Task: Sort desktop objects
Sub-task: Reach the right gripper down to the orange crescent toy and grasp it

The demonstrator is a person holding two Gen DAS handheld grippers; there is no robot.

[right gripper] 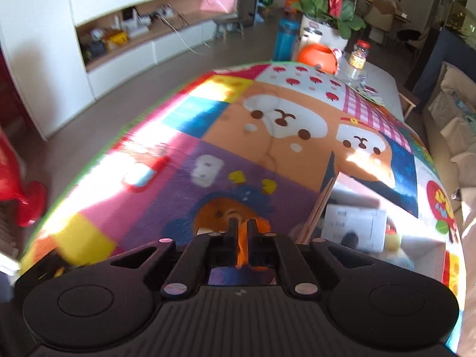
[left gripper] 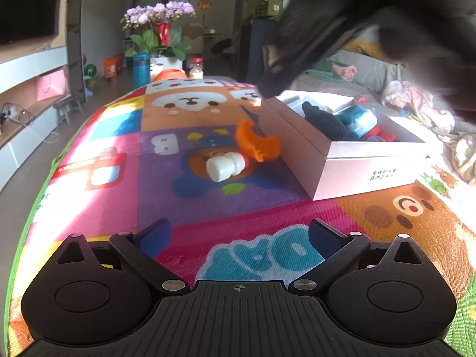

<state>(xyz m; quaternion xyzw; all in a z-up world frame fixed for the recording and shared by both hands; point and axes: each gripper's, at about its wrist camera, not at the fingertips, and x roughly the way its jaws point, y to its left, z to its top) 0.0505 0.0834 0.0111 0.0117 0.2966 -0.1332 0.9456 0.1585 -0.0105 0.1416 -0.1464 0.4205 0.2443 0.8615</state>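
Note:
A white cardboard box (left gripper: 351, 172) stands on the colourful play mat (left gripper: 190, 208) and holds a black plush (left gripper: 324, 120), a blue item and red pieces. An orange toy (left gripper: 257, 142) and a small white bottle (left gripper: 226, 165) lie on the mat just left of the box. My left gripper (left gripper: 239, 235) is open and empty, low over the mat's near part. My right gripper (right gripper: 242, 227) is shut on something orange (right gripper: 242, 250) that shows between its fingers, above the mat beside the box's left wall (right gripper: 319, 211). In the left wrist view the right gripper is a dark blur (left gripper: 342, 35) above the box.
At the mat's far end stand a blue bottle (left gripper: 141, 70), an orange pumpkin bucket (right gripper: 318, 55), a jar (right gripper: 358, 53) and a pot of purple orchids (left gripper: 159, 26). White shelving (right gripper: 119, 23) runs along the left. A sofa with clothes (left gripper: 410, 98) lies right. A red stool (right gripper: 17, 190) stands at far left.

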